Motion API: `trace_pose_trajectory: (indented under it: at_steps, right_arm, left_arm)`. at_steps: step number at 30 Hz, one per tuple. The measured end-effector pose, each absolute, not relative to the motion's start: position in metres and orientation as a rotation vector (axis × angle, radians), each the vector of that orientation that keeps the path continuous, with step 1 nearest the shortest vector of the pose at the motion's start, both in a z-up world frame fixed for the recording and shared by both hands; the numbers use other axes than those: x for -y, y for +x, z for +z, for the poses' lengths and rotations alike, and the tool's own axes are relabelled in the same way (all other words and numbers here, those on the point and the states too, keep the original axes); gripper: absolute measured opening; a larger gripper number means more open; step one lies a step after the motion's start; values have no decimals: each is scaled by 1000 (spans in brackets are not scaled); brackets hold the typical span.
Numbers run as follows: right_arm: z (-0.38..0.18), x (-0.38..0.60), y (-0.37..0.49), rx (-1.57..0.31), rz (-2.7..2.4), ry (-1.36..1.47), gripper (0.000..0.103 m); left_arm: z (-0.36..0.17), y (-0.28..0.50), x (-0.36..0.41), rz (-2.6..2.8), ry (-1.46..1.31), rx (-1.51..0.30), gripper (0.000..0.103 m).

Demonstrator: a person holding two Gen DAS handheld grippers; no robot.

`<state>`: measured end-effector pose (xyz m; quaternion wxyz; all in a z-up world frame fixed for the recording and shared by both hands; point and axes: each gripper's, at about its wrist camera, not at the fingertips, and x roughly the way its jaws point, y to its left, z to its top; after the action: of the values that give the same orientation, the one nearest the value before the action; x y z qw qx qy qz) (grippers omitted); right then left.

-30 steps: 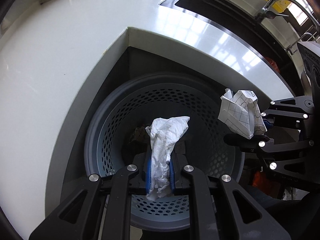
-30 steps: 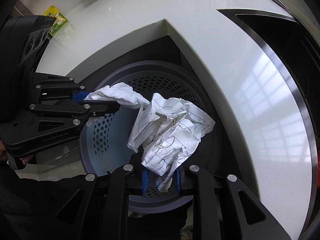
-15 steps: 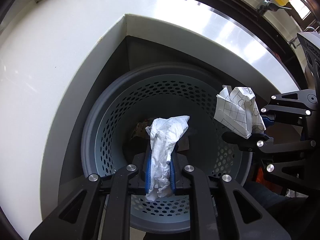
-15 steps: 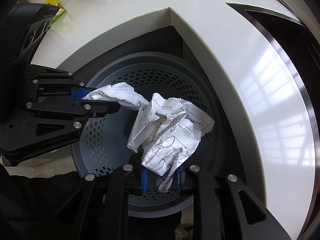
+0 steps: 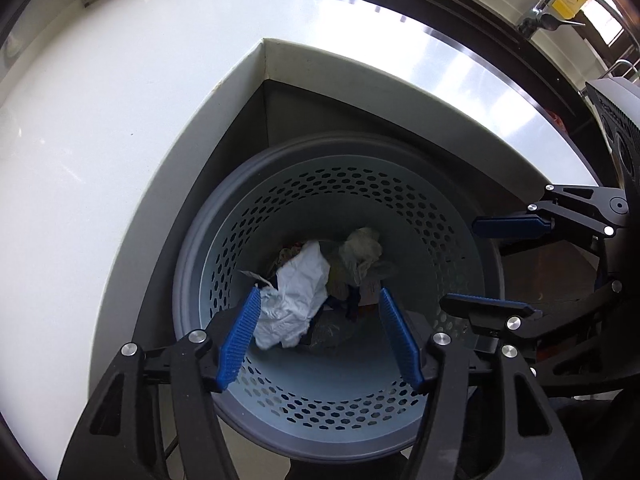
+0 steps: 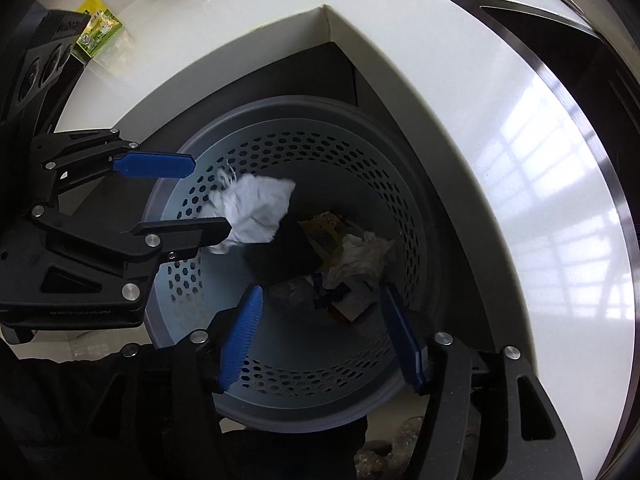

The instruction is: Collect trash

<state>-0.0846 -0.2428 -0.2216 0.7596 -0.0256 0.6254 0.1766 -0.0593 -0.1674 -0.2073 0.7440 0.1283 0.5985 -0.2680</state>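
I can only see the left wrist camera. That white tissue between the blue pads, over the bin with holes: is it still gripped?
Observer: No. Side-on from the right wrist camera, the left gripper has just been opening its jaws; the white tissue hangs clear of the upper pad, over the basket.
Operator: Anything lying outside the bin?
Observer: A green packet on the white counter.

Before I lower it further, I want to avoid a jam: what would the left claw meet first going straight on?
Probably the white crumpled tissue, loose between the left claw's open jaws, then the trash in the perforated bin.
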Motion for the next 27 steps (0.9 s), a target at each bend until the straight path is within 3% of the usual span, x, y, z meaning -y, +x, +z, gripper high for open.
trace_pose_trajectory:
  at_steps: [7, 15, 27]
  right_arm:
    - [-197, 242, -89, -1326, 358, -39, 74]
    - [-165, 246, -91, -1273, 318, -46, 84]
    - [-138, 232, -91, -1237, 348, -100, 89]
  left_arm:
    - [-176, -60, 166, -567, 283, -1271, 70]
    - [-134, -63, 147, -500, 266, -1242, 92]
    - [-106, -63, 126, -440, 235, -1227, 97]
